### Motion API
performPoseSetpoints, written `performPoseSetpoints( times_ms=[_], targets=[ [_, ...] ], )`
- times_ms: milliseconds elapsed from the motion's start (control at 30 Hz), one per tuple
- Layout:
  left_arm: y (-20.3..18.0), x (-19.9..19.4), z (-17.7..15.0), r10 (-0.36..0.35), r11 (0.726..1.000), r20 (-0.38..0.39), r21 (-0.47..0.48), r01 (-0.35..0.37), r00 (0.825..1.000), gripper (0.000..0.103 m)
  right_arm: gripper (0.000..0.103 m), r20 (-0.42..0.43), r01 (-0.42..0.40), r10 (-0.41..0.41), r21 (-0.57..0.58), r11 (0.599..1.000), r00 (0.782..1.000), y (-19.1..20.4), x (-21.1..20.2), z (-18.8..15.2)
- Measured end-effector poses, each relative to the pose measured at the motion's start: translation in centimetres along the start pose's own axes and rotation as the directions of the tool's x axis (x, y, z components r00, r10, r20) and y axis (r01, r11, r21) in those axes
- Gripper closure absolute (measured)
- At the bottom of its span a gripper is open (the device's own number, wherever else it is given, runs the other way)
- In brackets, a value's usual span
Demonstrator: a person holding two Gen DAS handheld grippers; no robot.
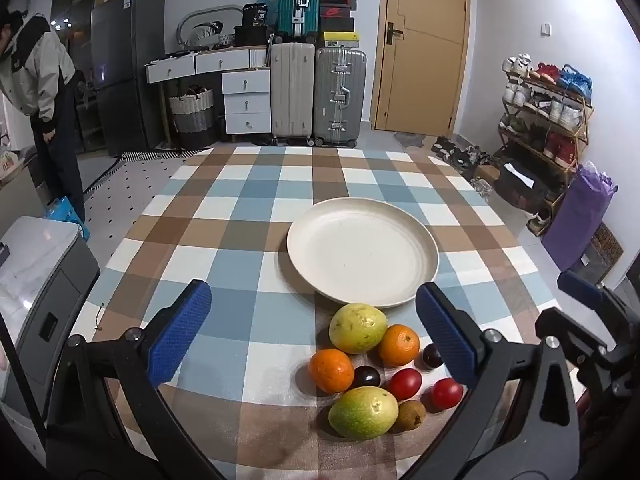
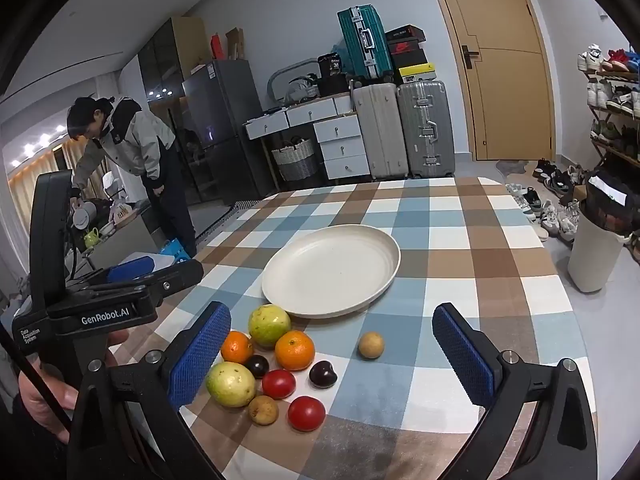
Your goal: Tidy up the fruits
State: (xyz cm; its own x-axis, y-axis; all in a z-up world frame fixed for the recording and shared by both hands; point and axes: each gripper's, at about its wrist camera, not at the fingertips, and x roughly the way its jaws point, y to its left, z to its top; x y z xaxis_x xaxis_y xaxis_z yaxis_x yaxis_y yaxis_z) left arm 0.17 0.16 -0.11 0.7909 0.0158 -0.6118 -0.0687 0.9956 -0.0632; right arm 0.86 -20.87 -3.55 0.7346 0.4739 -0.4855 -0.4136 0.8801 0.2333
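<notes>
Cream-coloured and bare, the plate (image 2: 331, 270) sits mid-table on the checked cloth (image 2: 460, 240) with nothing in it, so the sorting looks not yet begun. All the fruit lies on the cloth just near of the plate's rim: two green guavas (image 2: 269, 325), two oranges (image 2: 295, 350), two red tomatoes (image 2: 306, 413), two dark plums (image 2: 322, 374), huddled together, some touching. One small brownish fruit (image 2: 263, 409) lies at the near edge of the cluster, and another (image 2: 371, 345) sits apart to the right. The left gripper (image 1: 316, 332) hangs above the near table with jaws spread wide, holding nothing; the right gripper (image 2: 332, 356) is likewise wide and empty, with the pile between its blue pads (image 2: 200, 356). By my reckoning every piece remains to be moved.
</notes>
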Motion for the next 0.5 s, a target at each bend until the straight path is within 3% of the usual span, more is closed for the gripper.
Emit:
performPoseSetpoints(
  times_ms=[100, 500],
  targets=[
    [-0.6, 0.3, 0.2, 0.019, 0.999, -0.015, 0.039, -0.019, 1.000, 0.001, 0.000, -0.003, 0.009, -0.009, -0.015, 1.000, 1.000, 0.1, 0.1, 0.0],
    [-0.5, -0.5, -0.1, -0.001, 1.000, 0.023, 0.009, 0.000, 1.000, 0.001, 0.000, 0.001, 0.009, -0.009, -0.008, 1.000, 1.000, 0.1, 0.1, 0.4]
  ],
)
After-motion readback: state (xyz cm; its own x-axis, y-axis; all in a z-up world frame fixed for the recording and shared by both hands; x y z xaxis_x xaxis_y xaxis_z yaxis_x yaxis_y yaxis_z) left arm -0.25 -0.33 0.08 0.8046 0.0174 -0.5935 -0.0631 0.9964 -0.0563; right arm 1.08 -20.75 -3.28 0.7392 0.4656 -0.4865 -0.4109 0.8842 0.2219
